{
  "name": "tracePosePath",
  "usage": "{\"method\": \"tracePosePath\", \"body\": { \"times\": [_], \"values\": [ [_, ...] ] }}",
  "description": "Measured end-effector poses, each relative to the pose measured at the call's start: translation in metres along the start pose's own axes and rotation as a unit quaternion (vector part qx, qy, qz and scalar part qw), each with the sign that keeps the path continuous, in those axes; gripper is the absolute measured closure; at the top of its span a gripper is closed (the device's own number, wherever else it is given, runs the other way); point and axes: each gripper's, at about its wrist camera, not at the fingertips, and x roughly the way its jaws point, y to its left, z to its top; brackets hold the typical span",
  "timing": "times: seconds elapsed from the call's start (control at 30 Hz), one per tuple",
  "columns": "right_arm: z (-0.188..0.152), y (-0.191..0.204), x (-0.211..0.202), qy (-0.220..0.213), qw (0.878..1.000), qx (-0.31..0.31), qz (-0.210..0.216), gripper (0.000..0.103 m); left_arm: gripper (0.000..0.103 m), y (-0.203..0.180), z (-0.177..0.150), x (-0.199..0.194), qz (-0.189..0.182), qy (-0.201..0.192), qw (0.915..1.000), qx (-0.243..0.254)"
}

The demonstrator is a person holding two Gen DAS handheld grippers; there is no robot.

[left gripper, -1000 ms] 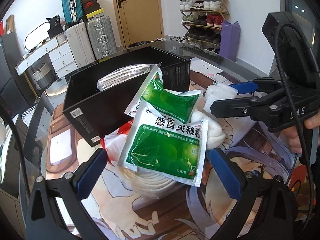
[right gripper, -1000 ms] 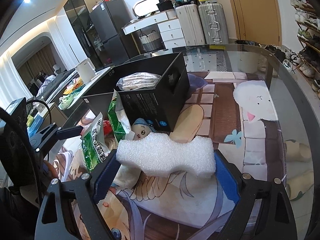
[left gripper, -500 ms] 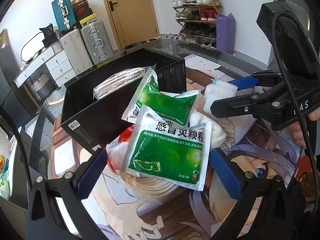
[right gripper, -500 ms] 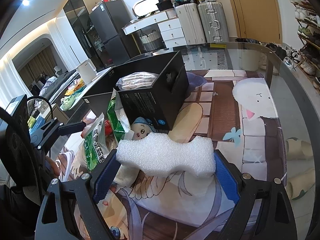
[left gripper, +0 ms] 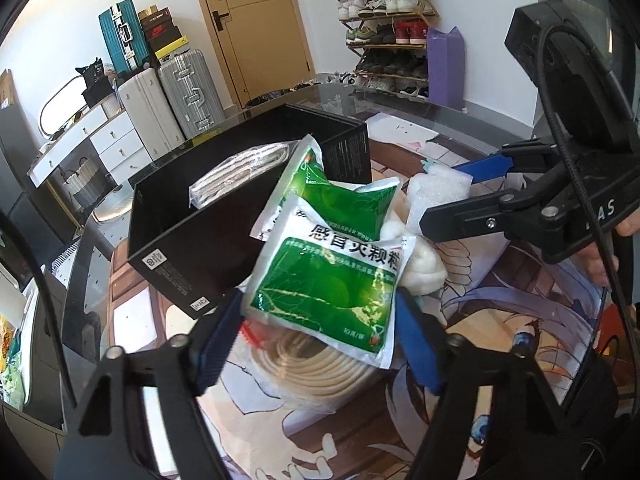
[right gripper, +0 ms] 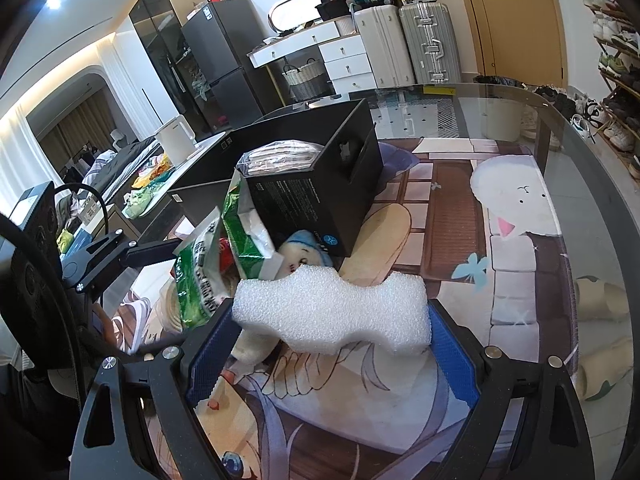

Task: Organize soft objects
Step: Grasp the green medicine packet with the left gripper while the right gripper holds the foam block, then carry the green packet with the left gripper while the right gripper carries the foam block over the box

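Observation:
A green-and-white medicine pouch (left gripper: 332, 280) lies on top of a pile beside the black box (left gripper: 192, 240). My left gripper (left gripper: 316, 320) is closing on it, and its blue pads meet the pouch's two side edges. A second green pouch (left gripper: 340, 196) leans on the box. Under them are a bagged coil of cream cord (left gripper: 320, 364) and a white plush (left gripper: 420, 268). My right gripper (right gripper: 330, 320) is shut on a white foam block (right gripper: 332, 316), held above the mat just right of the pile. A clear-wrapped packet (right gripper: 276, 156) lies in the box.
A printed cartoon mat (right gripper: 500, 240) covers the glass table (right gripper: 580, 128). A second black box (right gripper: 200, 200) stands behind the first. A plush with a blue cap (right gripper: 304, 248) lies at the box's foot. Suitcases (left gripper: 188, 92), drawers and a shoe rack (left gripper: 388, 32) stand beyond the table.
The left jaws have narrowed from wide open until the pads reach the pouch's edges, and the left view has rolled slightly. The right gripper and foam block have kept still.

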Motion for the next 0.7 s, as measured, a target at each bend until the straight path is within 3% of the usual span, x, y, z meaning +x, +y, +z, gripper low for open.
{"method": "tracePosePath", "body": {
  "times": [0.23, 0.7],
  "values": [
    [0.001, 0.003, 0.001, -0.001, 1.0, -0.004, 0.0, 0.012, 0.047, 0.006, -0.002, -0.008, -0.008, -0.009, 0.9999, -0.012],
    [0.003, 0.005, -0.004, -0.01, 1.0, -0.006, 0.002, 0.012, 0.05, 0.014, -0.012, -0.029, -0.013, -0.036, 0.9985, -0.039]
  ]
}}
